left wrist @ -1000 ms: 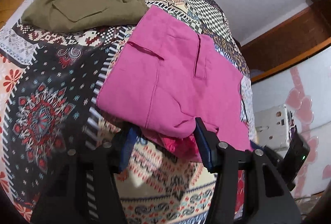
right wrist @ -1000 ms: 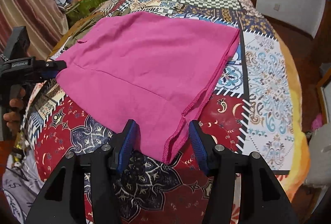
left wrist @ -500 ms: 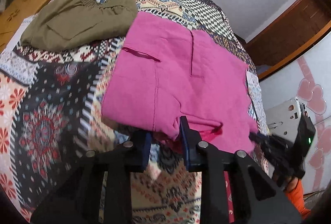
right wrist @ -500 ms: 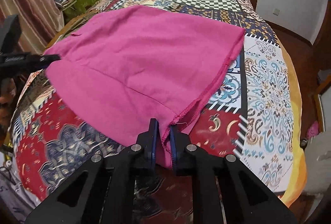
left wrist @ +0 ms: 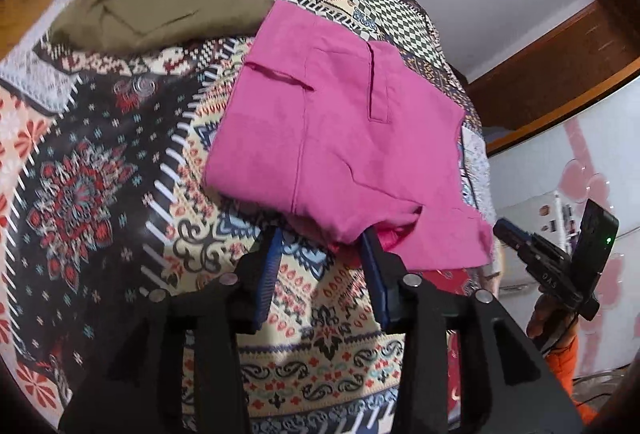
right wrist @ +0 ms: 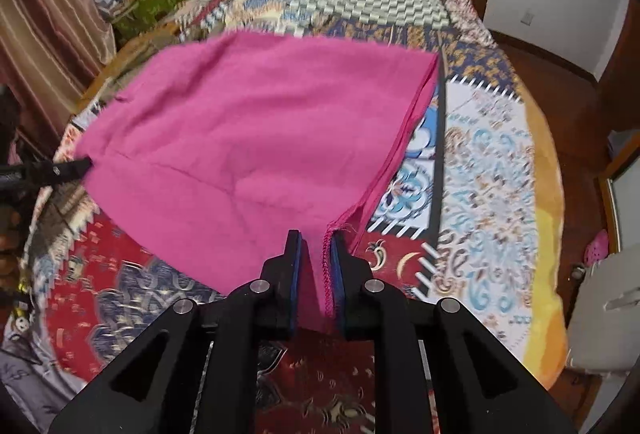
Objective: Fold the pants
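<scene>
The pink pants (left wrist: 340, 137) lie spread on the patterned bedspread (left wrist: 100, 193), the landmark for all that follows, with a slit pocket and a narrow fly strip facing up in the left wrist view. Their near edge sags over a bunched fold of brighter pink lining, and this edge sits between the blue-padded fingers of the left gripper (left wrist: 322, 248), whose fingers stand well apart with cloth draped across the gap; the pads do not press on the fabric. In the right wrist view the same pants (right wrist: 248, 137) rise off the bedspread (right wrist: 492, 169) toward the camera, and a stitched hem corner runs down between the fingers of the right gripper (right wrist: 316, 248), which are drawn close together and pinch that corner. The pants' far edge looks blurred here. On the bedspread beyond the pink pants, toward its far left corner, lies a folded olive-green garment (left wrist: 160, 1), just beside the pants' upper corner. Off the bedspread's right side, the right gripper (left wrist: 536, 254) shows in the left wrist view, with an orange sleeve (left wrist: 568, 358) beneath it.
</scene>
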`<state>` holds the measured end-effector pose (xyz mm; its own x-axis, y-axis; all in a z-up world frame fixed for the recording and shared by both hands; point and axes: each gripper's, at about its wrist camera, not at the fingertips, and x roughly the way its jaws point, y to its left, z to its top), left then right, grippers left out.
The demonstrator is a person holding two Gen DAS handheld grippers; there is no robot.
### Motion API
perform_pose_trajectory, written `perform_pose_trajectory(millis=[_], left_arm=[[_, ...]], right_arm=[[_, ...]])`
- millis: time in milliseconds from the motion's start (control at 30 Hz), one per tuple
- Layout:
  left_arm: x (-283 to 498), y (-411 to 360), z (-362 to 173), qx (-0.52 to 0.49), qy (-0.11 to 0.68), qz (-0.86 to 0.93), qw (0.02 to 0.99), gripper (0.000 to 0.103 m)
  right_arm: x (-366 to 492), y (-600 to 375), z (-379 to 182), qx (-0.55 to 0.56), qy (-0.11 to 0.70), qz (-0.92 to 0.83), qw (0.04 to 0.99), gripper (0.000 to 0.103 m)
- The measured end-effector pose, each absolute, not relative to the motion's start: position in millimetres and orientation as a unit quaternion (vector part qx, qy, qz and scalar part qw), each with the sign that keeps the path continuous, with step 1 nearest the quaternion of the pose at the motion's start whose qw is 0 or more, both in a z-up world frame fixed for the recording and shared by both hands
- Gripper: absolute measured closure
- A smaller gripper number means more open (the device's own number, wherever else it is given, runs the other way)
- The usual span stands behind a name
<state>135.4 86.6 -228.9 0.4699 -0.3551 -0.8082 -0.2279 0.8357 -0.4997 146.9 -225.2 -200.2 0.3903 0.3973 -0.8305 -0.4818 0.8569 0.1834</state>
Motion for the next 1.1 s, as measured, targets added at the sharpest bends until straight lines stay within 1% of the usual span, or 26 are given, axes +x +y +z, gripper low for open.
perform_pose_trajectory(millis=[67, 133, 233, 433, 567, 833, 900, 1000, 1100], left_arm=[[135.5, 87.8, -231.1, -0.299, 0.512, -0.044, 0.804, 0.056], [139.7, 89.6, -234.1, -0.320, 0.508, -0.049, 0.799, 0.054], [150.0, 93.8, -236.7, -0.340, 0.503, -0.051, 0.793, 0.054], [163.4, 106.1, -242.3, -0.384, 0.505, -0.061, 0.771, 0.054], [167.3, 118.8, -246.6, -0.433, 0.499, -0.076, 0.747, 0.054], [154.1, 114.2, -240.2, -0.420, 0.491, -0.094, 0.758, 0.054], [153.5, 119.0, -241.1, -0.428, 0.486, -0.083, 0.758, 0.054], [155.1, 129.4, -246.9, -0.470, 0.471, -0.078, 0.742, 0.054], [160.6, 126.4, -246.9, -0.461, 0.474, -0.067, 0.747, 0.054]], right_arm=[[146.8, -224.2, -190.5, -0.038, 0.473, 0.268, 0.839, 0.082], [147.6, -219.2, -183.1, -0.035, 0.461, 0.278, 0.842, 0.079], [155.1, -199.4, -185.5, -0.042, 0.458, 0.292, 0.839, 0.078], [155.8, -165.3, -229.9, -0.080, 0.494, 0.313, 0.807, 0.079], [154.6, -169.4, -231.1, -0.074, 0.498, 0.320, 0.803, 0.079], [157.0, -172.9, -235.1, -0.059, 0.499, 0.324, 0.802, 0.078], [157.5, -173.5, -235.7, -0.057, 0.498, 0.325, 0.802, 0.078], [157.0, -173.5, -235.1, -0.059, 0.497, 0.326, 0.802, 0.078], [155.0, -172.9, -234.9, -0.065, 0.492, 0.323, 0.805, 0.077]])
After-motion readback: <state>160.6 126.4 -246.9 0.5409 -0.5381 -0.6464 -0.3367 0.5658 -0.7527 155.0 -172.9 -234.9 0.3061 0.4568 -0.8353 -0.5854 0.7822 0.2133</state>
